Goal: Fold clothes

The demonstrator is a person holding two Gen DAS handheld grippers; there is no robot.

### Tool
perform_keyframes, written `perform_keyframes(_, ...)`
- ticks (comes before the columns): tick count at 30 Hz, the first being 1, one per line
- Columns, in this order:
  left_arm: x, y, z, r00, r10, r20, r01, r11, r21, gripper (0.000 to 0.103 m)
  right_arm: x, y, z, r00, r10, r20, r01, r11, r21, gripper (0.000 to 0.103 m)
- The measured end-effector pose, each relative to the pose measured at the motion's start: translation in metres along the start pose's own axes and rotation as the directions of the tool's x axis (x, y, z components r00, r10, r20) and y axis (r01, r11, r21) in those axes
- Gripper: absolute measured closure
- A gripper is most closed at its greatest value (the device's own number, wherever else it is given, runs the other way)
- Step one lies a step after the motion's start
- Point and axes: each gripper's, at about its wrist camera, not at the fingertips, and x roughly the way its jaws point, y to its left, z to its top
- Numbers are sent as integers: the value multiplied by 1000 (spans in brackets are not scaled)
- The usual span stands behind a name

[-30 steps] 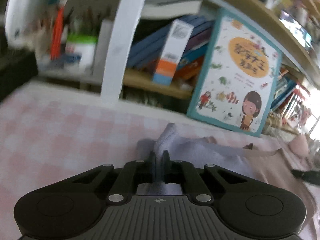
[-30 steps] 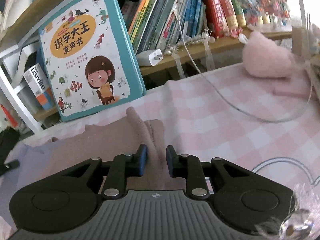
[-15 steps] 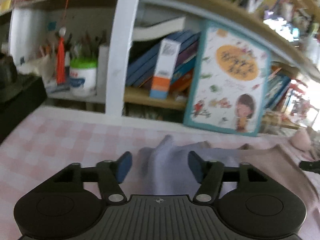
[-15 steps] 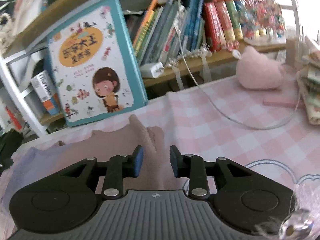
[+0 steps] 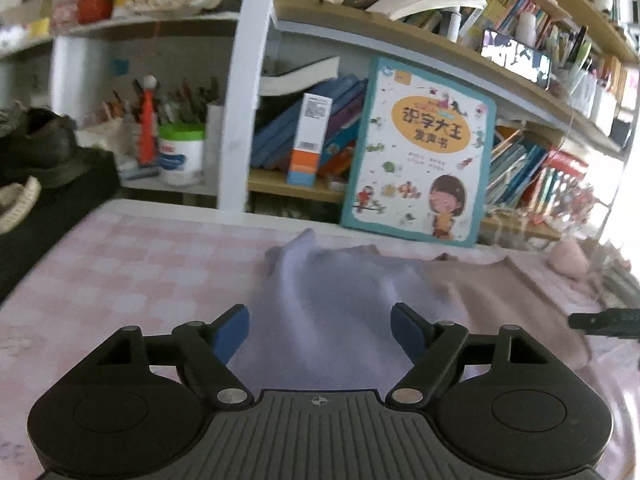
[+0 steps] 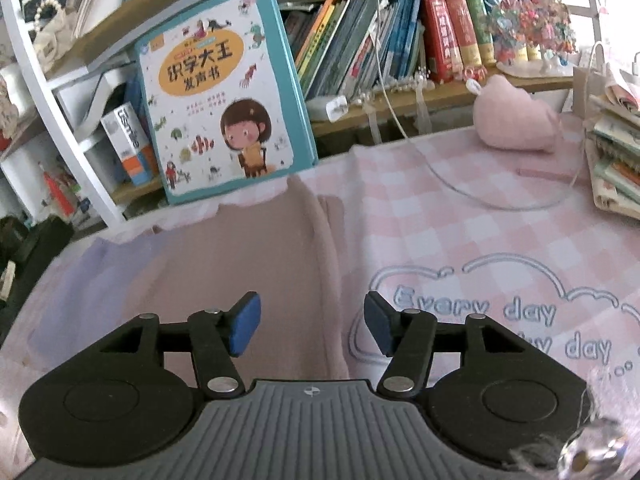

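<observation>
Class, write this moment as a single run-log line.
left gripper: open, jaws just opening | right gripper: open, jaws just opening | pink-and-lavender garment: released on checked cloth

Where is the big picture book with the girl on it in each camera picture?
Left wrist view: the picture book stands right of centre, upright against the shelf, behind the lilac and pink garment.
Right wrist view: the picture book stands upper left of centre, tilted, just beyond the garment's far edge.
Shared landmark: the white and orange box stands left of the book in both.
</observation>
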Motion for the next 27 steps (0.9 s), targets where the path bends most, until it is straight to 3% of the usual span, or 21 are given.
perform_keyframes(5,-8,-2,-11,1000,-1,-25,1,1000,13,17,7,-2,-7,1000,3,-28,-3,1000,-2,51)
perform_keyframes(9,-9,-1,-17,999,21,-29,-20,999,27,17,16,-3,-10,998,49,-50,-49,999,16,68)
perform_keyframes(19,-11,17,-23,998,48,-48,-50,998,-41,17,30,35,-8,998,26,-54,-35,983,-182,71)
perform_keyframes(27,-10,27,-30,993,94,-67,-97,994,-47,17,39,67,-13,999,21,-45,-32,967,-253,71)
